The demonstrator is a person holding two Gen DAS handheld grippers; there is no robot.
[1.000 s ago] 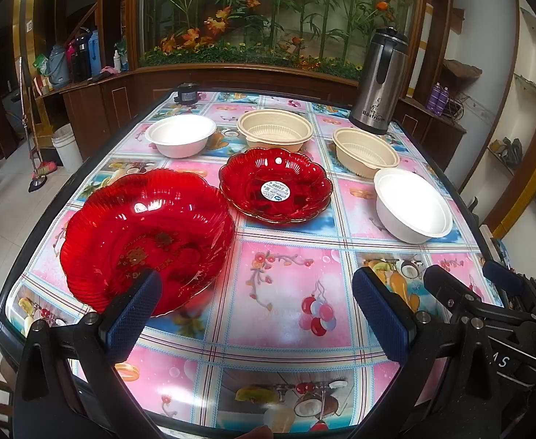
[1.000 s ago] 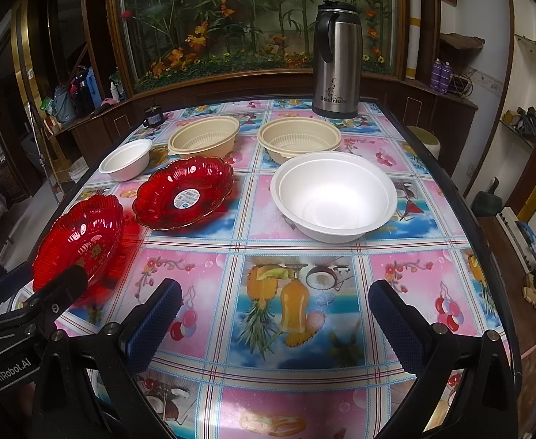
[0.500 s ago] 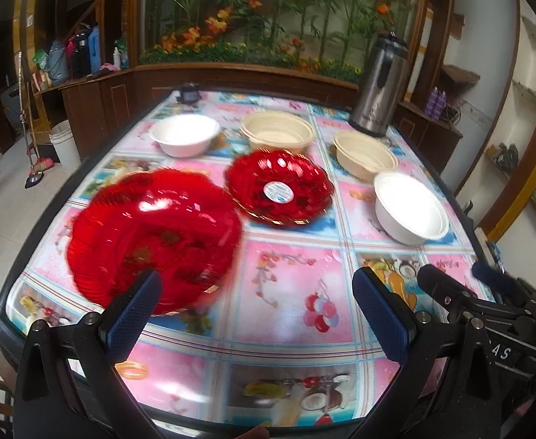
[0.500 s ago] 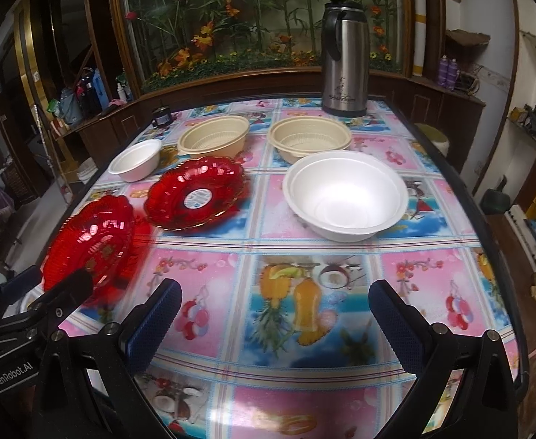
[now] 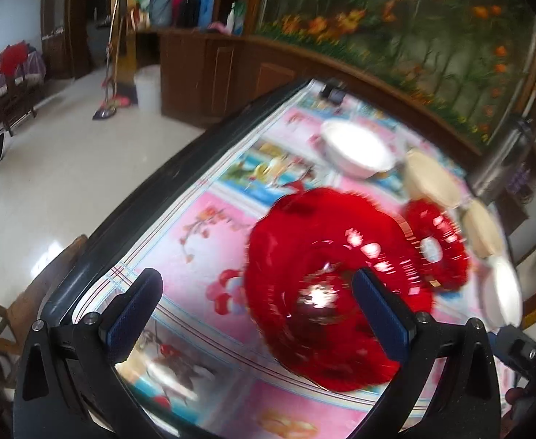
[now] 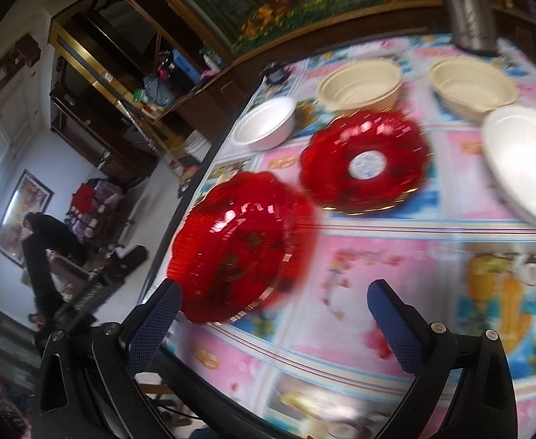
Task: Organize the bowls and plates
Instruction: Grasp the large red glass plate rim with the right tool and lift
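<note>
Plates (image 5: 326,274) now loom nearer, blurred; both tools (image 5: 260,314) (image 6: 271,323) swung left, spread wide, empty.

Swung hard to the left and tilted, both views, with motion blur where sharp pictures stood a second ago. Brought the left gripper (image 5: 257,309) in over the large red plate (image 5: 326,278), its right finger now in front of the plate's centre instead of over bare tablecloth. Turned the right gripper (image 6: 271,314) off the big white bowl (image 6: 524,161) toward that same plate (image 6: 238,248), left finger at its near rim. Moved no dish on the table (image 6: 396,256).
</note>
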